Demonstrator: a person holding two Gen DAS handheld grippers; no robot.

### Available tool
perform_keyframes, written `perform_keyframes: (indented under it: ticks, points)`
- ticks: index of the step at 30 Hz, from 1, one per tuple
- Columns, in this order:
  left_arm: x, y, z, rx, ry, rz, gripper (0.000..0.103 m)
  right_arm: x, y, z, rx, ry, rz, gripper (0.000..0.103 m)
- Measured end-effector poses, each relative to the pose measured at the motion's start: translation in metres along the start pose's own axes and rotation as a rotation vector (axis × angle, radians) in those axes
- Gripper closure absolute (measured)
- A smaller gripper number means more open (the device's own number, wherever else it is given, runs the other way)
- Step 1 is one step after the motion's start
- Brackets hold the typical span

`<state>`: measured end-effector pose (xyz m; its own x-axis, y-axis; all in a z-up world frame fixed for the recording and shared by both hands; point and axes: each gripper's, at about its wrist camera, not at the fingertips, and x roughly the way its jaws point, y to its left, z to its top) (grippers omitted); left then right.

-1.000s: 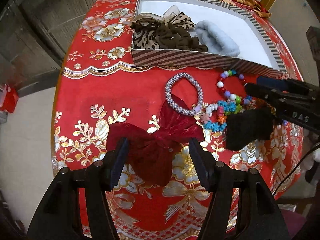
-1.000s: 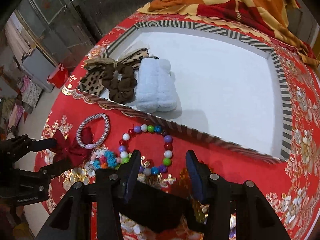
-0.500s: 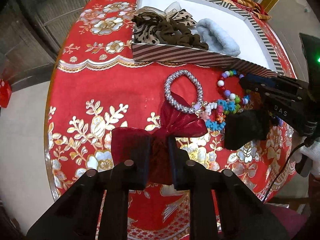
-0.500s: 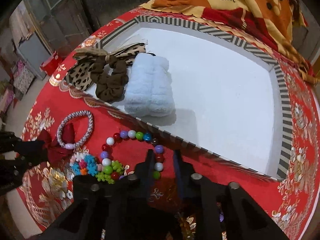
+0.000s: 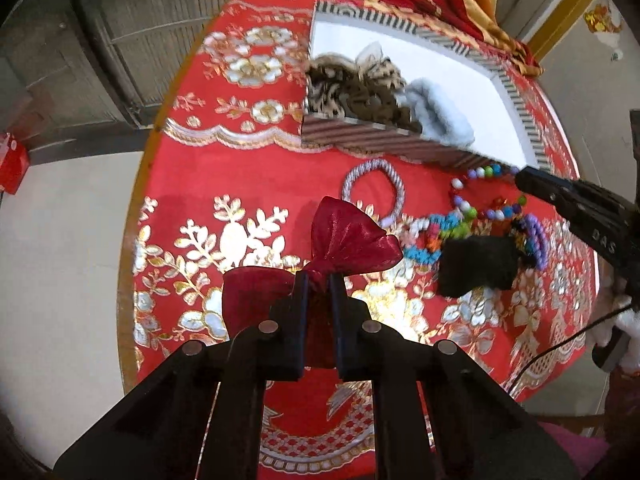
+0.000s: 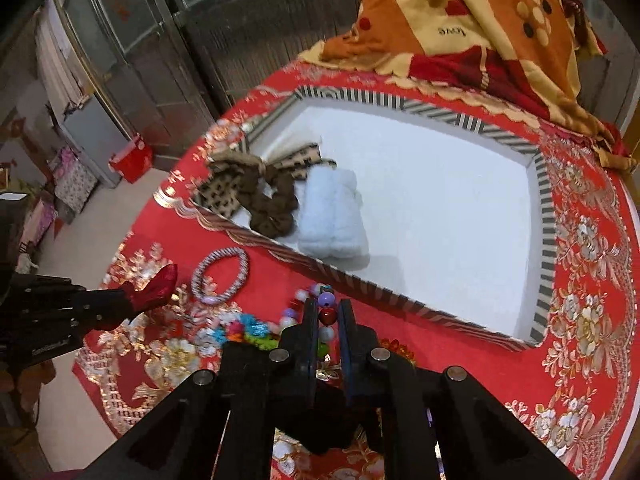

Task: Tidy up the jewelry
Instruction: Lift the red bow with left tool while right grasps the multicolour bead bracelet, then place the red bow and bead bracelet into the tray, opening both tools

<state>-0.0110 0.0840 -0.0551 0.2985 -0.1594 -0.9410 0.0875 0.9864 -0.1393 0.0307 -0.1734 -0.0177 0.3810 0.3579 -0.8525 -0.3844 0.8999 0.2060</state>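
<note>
My left gripper (image 5: 319, 280) is shut on the knot of a dark red bow (image 5: 348, 240) and holds it above the red tablecloth; it also shows in the right wrist view (image 6: 156, 284). My right gripper (image 6: 325, 308) is shut on a black fuzzy hair tie (image 5: 478, 266), lifted off the cloth; the tie hangs under the fingers. A multicolour bead bracelet (image 5: 486, 196), a silver bracelet (image 5: 374, 190) and a small flower-bead bracelet (image 5: 436, 236) lie on the cloth. The striped tray (image 6: 544, 216) holds a leopard bow (image 6: 224, 192), a brown scrunchie (image 6: 274, 208) and a pale blue fluffy scrunchie (image 6: 332, 216).
An orange and red blanket (image 6: 472, 24) lies behind the tray. The round table's edge (image 5: 130, 240) drops to the floor on the left. A red box (image 6: 132, 158) stands on the floor. Most of the tray's white floor (image 6: 440, 200) is bare.
Both grippers closed from open: the left on the red bow, the right on the black hair tie. Both then lifted their items off the cloth.
</note>
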Motion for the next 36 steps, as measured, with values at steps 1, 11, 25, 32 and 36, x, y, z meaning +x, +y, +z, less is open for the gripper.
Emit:
perform_keyframes:
  ticks: [1, 11, 25, 32, 36]
  points:
    - [-0.003, -0.001, 0.002, -0.005, -0.01, 0.0, 0.094, -0.004, 0.001, 0.001, -0.002, -0.004, 0.001, 0.094]
    - [-0.015, -0.01, 0.016, -0.015, -0.06, 0.027, 0.094, -0.038, 0.004, 0.007, -0.006, -0.071, 0.007, 0.094]
    - [-0.028, -0.026, 0.045, 0.007, -0.118, 0.035, 0.094, -0.058, -0.001, 0.027, -0.015, -0.109, 0.004, 0.094]
    - [-0.029, -0.033, 0.083, -0.007, -0.147, 0.012, 0.094, -0.056, -0.002, 0.05, -0.042, -0.116, 0.0, 0.094]
    - [-0.025, -0.039, 0.112, -0.012, -0.158, 0.014, 0.094, -0.048, -0.007, 0.07, -0.046, -0.11, 0.009, 0.094]
